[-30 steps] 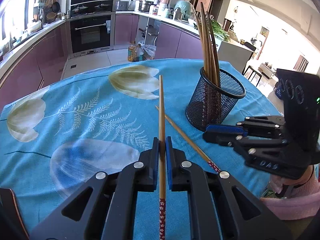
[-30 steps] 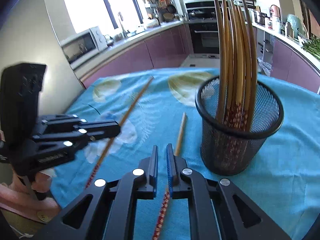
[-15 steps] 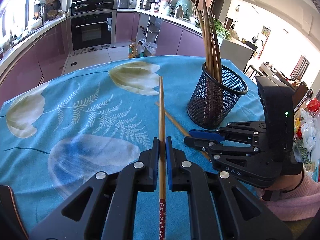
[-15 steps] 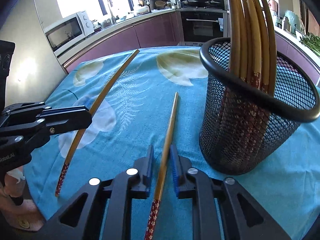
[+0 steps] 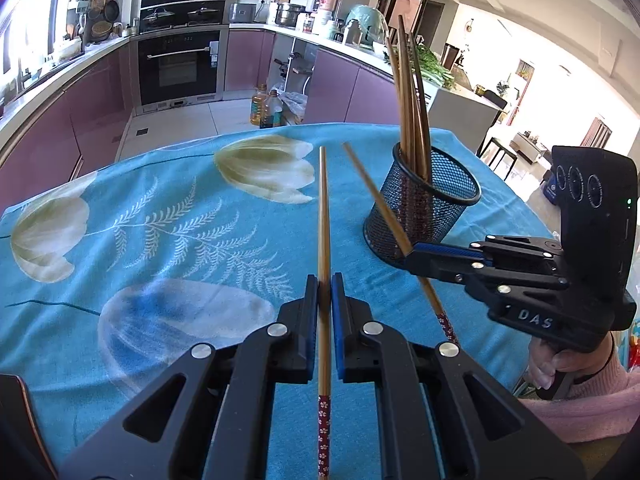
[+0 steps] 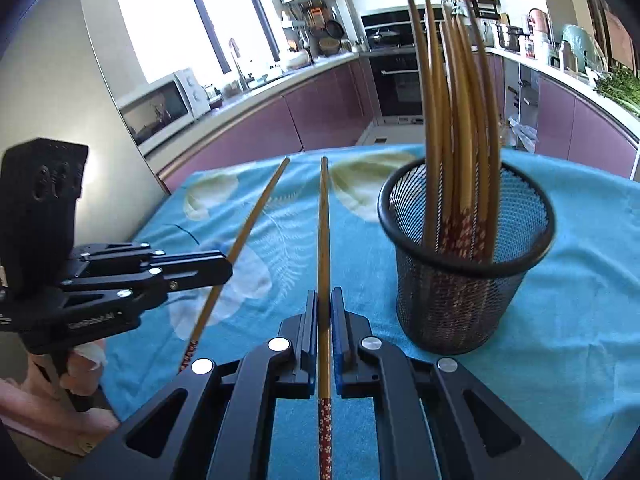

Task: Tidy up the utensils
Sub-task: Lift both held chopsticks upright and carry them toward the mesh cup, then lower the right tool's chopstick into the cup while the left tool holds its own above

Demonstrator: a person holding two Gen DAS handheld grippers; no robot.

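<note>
Your left claw (image 5: 325, 292) is clamped narrow on a chopstick (image 5: 324, 240), which runs straight out between the blue pads, its plain tip pointing away over the blue flowered cloth (image 5: 160, 220) on the surface and its red patterned end trailing back under the claw body. Your right claw (image 6: 325, 308) grips a second chopstick (image 6: 323, 240) the same way, shaft centred between the pads, red floral end toward you. Both sticks are off the cloth. The black mesh holder (image 6: 460, 288) stands upright just right of the right claw, with a bundle of chopsticks (image 6: 452, 120) leaning in it, red ends down.

The left view shows the right claw from the side, its chopstick slanting across in front of the holder, and your hand (image 5: 560, 364) in a pink sleeve on the handle. Only the right view shows the microwave (image 6: 160, 108) on the counter by the window.

The right claw's body reads "DAS" in the left view. The lettering on the left claw's side in the right view is too small to read.
</note>
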